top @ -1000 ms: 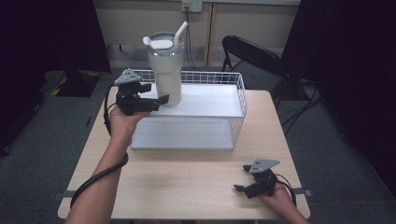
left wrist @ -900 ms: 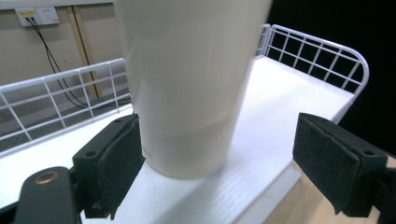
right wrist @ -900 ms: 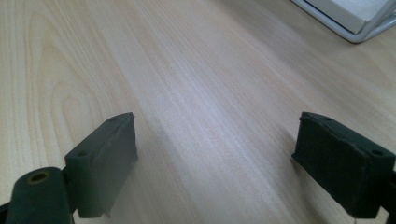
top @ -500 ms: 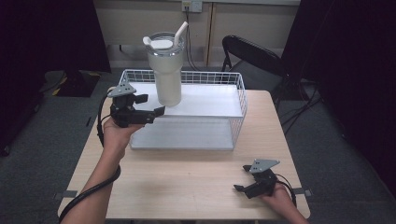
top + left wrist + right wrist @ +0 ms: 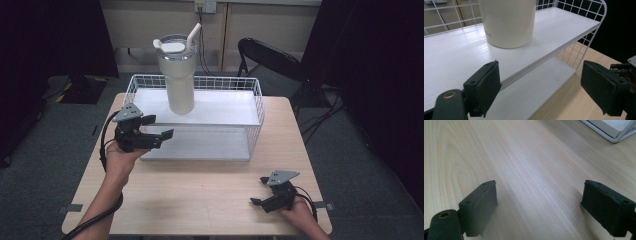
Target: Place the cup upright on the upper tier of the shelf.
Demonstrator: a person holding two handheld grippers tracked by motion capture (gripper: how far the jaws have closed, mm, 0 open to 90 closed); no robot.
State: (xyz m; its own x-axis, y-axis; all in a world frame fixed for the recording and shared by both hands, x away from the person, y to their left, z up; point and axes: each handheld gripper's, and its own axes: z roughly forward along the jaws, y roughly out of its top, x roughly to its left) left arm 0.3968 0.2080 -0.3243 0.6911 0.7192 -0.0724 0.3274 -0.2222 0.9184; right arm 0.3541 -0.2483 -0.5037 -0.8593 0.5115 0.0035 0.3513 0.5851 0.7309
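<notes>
A tall cream tumbler [image 5: 177, 70] with a lid and straw stands upright on the top shelf of a white wire rack [image 5: 210, 111]; its base [image 5: 507, 22] fills the top of the left gripper view. My left gripper [image 5: 160, 129] hovers open at the rack's front left corner, a little back from the tumbler, with nothing between its jaws. My right gripper [image 5: 259, 202] rests open low over the wooden table [image 5: 200, 200] near the front right, its jaws wide apart over bare wood [image 5: 536, 182].
The rack has a lower shelf [image 5: 534, 87] beneath the top one, and wire sides [image 5: 257, 100]. A black chair [image 5: 270, 57] stands behind the table. The rack's front corner [image 5: 616, 130] lies far ahead of the right gripper.
My left gripper has pulled back from the tumbler, toward the person and to the left, and now hangs clear of it. The right gripper has stayed in place.
</notes>
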